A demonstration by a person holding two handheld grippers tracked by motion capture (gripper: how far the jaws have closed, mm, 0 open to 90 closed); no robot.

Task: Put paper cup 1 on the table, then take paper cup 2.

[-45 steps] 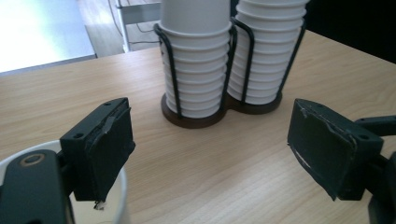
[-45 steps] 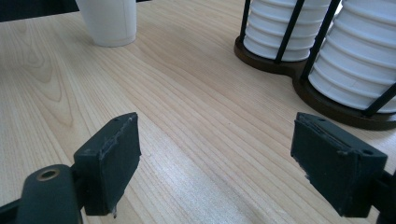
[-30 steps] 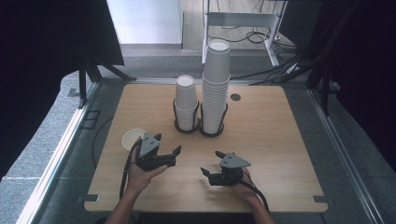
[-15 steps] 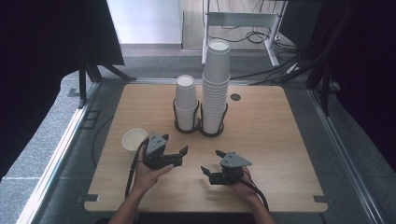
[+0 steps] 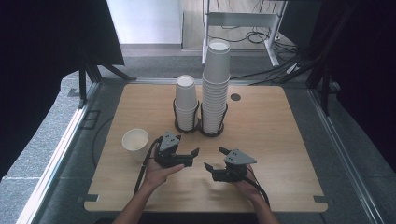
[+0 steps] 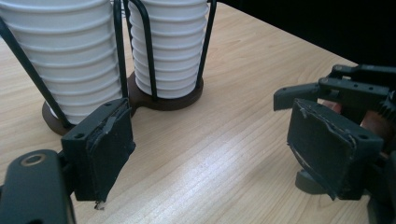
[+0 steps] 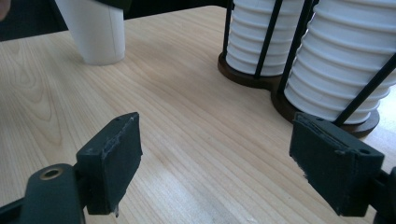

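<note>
1. One paper cup (image 5: 135, 141) is already standing alone on the table (image 5: 289, 140), at the left of the high view.
2. Two cup stacks (image 5: 205, 100) are waiting in the wire holder (image 5: 200, 122), upper middle, so more cups are left.
3. The left gripper (image 5: 189, 152) and the right gripper (image 5: 213, 157) are both staying spread, holding nothing.
4. The left gripper is now farther right of the cup than before.

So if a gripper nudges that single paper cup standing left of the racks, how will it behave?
The single paper cup looks thin-walled and empty, so probably very light and apt to slide or tip. It stands upright on its narrower base, which favours toppling. Squeezed hard, its wall would likely buckle.
</note>
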